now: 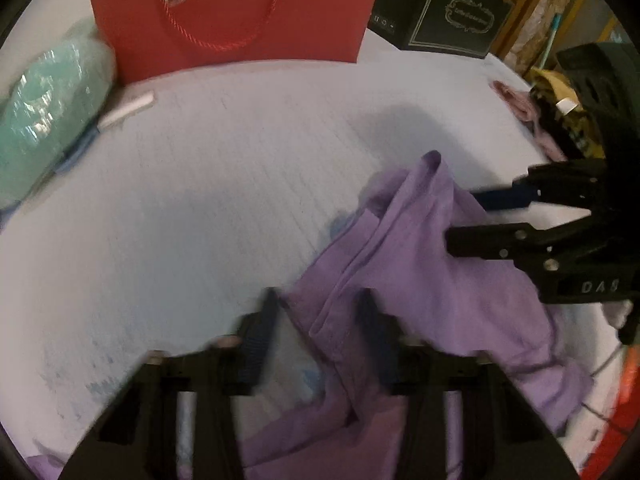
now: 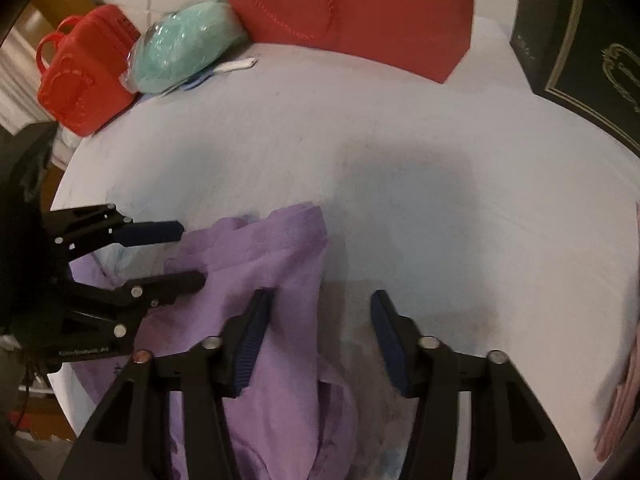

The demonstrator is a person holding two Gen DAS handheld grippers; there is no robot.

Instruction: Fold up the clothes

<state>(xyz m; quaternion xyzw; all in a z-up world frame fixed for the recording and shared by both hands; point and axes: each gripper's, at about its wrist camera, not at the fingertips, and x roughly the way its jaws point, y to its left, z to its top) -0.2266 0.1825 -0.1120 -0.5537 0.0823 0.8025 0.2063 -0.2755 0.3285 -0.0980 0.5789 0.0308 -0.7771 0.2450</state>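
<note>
A crumpled lilac cotton garment [image 1: 420,280] lies bunched on the pale, white-covered table [image 1: 180,208], and both grippers hang over it, pointing steeply down.

The left gripper [image 1: 320,320] has its two black fingers with blue ribbed pads standing a moderate gap apart. A raised fold and seam of the lilac cloth runs up between them, but the pads do not press on it; whether either pad brushes the fabric cannot be told through the blur. In the right wrist view the same gripper [image 2: 188,256] shows from the side, fingers clearly parted, the upper one over bare table just beside the cloth's edge, the lower one over the cloth.

The right gripper [image 2: 320,328] also stands partly open. Its left finger [image 2: 252,344] sits over the right part of the garment; its right finger is over bare table, and the garment's right edge runs up between the two. Nothing is clamped.

Beyond the fingertips, at the far side of the table, stand a red paper gift bag with a twisted cord handle [image 1: 232,20], a mint-green bundle wrapped in clear plastic [image 1: 48,112] and a black box with gold trim [image 1: 452,8]. A red plastic basket with handles [image 2: 84,72] sits far left of the right fingers.
</note>
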